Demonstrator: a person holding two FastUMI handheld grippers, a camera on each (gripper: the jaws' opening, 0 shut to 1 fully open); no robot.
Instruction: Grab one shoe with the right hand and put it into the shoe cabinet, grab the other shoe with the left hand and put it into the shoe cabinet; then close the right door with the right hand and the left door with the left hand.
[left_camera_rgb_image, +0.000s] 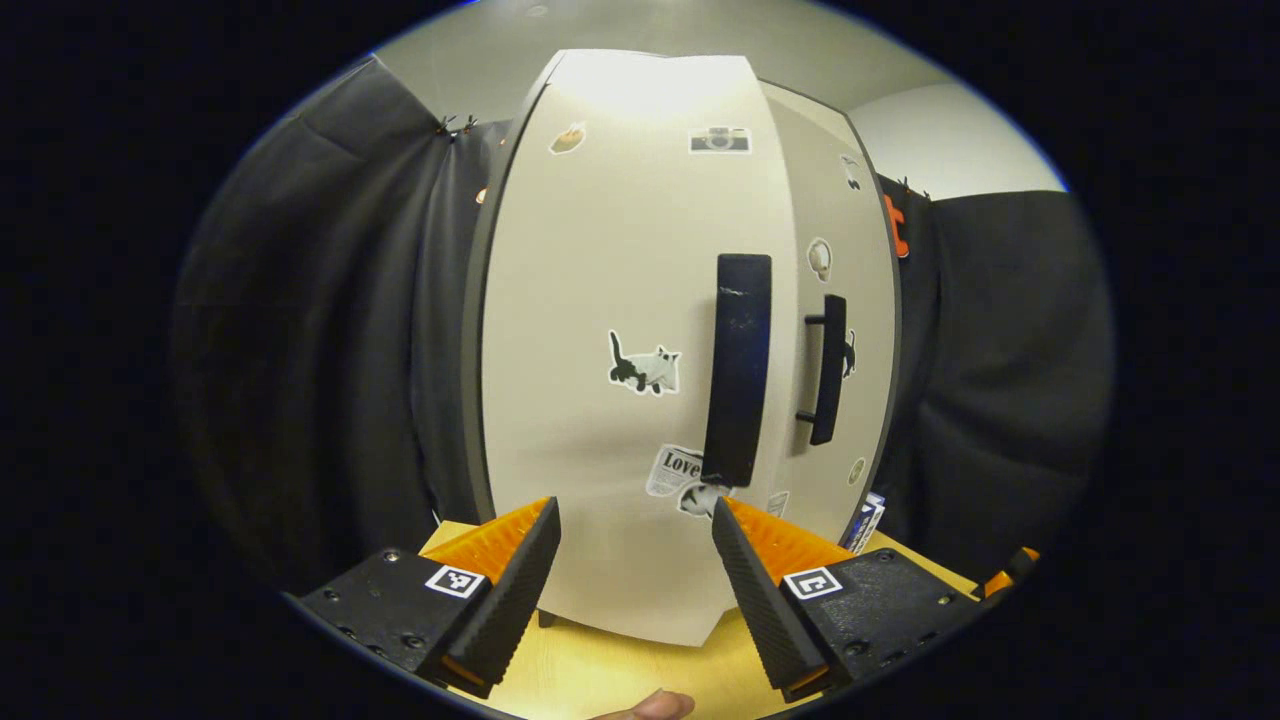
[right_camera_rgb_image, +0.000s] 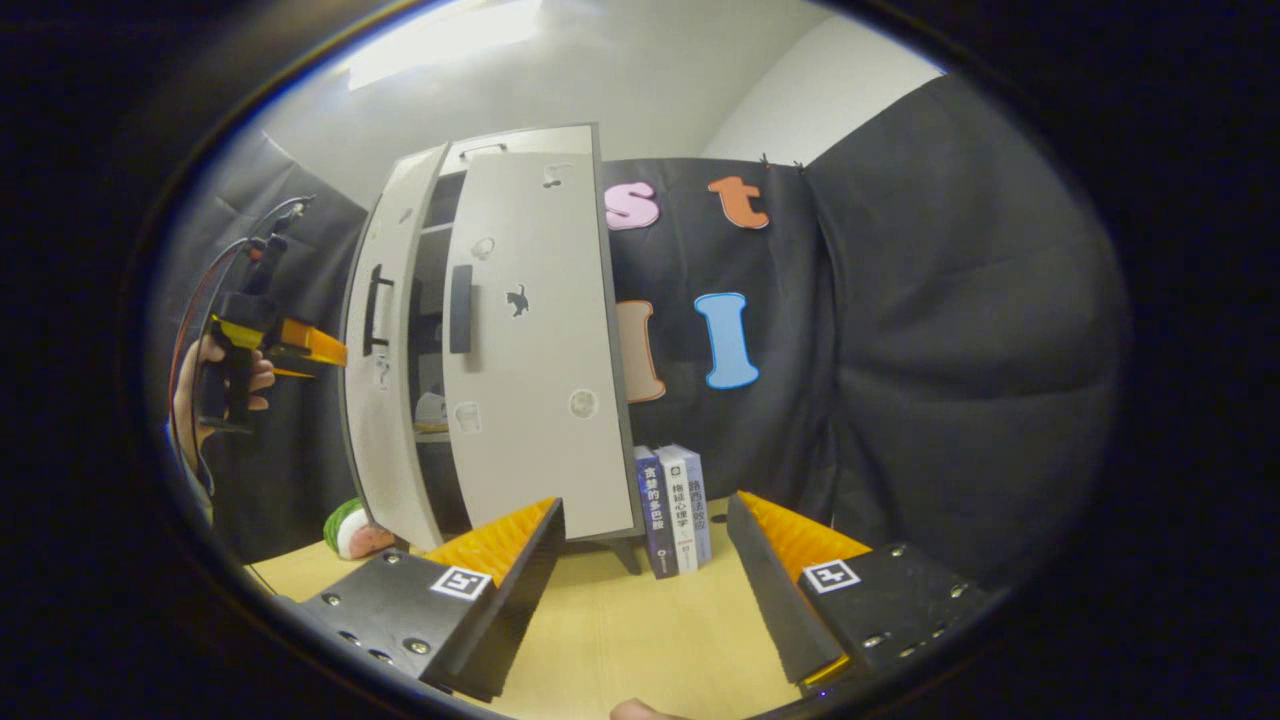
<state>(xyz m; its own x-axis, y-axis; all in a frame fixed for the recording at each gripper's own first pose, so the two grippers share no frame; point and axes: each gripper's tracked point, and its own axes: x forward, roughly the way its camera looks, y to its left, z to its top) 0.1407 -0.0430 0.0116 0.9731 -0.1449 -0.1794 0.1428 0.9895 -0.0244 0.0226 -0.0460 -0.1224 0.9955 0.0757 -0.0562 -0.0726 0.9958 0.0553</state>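
Facing the shoe cabinet (left_camera_rgb_image: 640, 330), the left gripper (left_camera_rgb_image: 635, 560) is seen spread wide, nothing held, near its left door (right_camera_rgb_image: 385, 350), ajar. The right gripper (right_camera_rgb_image: 645, 560) is likewise spread, empty; right door (right_camera_rgb_image: 540, 340) nearly shut.

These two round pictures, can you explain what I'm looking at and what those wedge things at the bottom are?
Each picture comes from a camera riding on a hand-held gripper. The wedges are that gripper's own jaws, open and holding nothing.

The left gripper view looks straight at the left door of a shoe cabinet, close to its black handle.

The right gripper view is taken from farther back. It shows the cabinet with the left door ajar and the right door almost shut. It also shows a person's hand holding the left gripper by the left door. On the wooden table stand some books beside the cabinet.
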